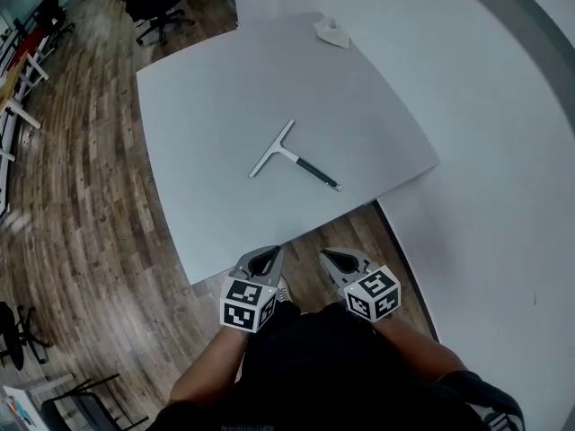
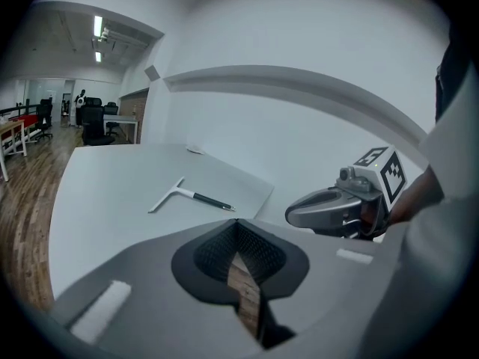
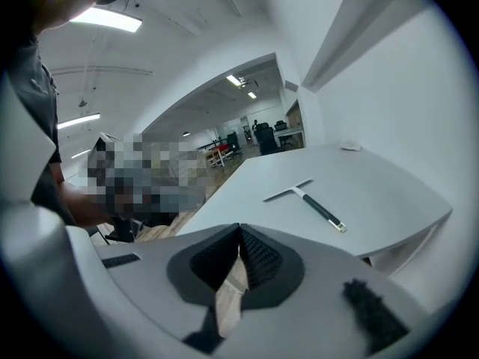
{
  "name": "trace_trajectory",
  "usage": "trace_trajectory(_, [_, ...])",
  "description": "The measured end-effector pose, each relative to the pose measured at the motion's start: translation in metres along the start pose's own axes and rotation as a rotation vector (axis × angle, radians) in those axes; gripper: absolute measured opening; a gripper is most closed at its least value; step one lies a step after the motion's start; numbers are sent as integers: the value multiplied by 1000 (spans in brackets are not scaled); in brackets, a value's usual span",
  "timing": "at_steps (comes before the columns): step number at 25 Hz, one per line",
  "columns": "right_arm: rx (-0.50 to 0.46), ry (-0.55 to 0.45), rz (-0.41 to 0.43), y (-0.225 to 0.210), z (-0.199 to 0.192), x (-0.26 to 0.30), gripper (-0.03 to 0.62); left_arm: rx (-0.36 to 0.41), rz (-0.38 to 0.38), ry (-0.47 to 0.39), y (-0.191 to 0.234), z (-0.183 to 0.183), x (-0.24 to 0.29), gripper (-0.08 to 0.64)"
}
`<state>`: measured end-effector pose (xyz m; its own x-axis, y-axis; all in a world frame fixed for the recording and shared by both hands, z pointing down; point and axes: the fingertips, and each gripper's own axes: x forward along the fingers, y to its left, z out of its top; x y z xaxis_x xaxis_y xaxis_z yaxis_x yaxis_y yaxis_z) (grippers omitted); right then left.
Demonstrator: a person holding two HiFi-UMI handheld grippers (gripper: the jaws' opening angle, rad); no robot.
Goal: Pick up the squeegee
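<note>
White crumpled item [image 1: 332, 32] at the worktop's [image 1: 207, 115] far corner, 1 o'clock from the squeegee [image 1: 294, 157]: too small to identify. Office chair [image 1: 157, 7], 11 o'clock: cut by top edge. Forearms [image 1: 211, 366] run off the bottom edge.

A pale grey desk [image 1: 207, 115] stands on a wood-plank floor [image 1: 81, 205]; a crumpled white scrap [image 1: 332, 32] lies near its far corner, a black office chair [image 1: 157, 7] beyond
</note>
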<state>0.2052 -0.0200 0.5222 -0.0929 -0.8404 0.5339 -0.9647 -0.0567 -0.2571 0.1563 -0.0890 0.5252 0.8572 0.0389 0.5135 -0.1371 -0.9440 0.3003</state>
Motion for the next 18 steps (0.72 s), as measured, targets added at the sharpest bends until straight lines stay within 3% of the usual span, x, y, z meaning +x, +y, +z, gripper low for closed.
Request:
trace_trajectory(7, [-58,7,0,-4,26,30,5,47,-18,-20,24,16,7,8])
trace_trajectory(18, [-177,34,71,-19,57,54,5,2,49,-26,44,22,15,8])
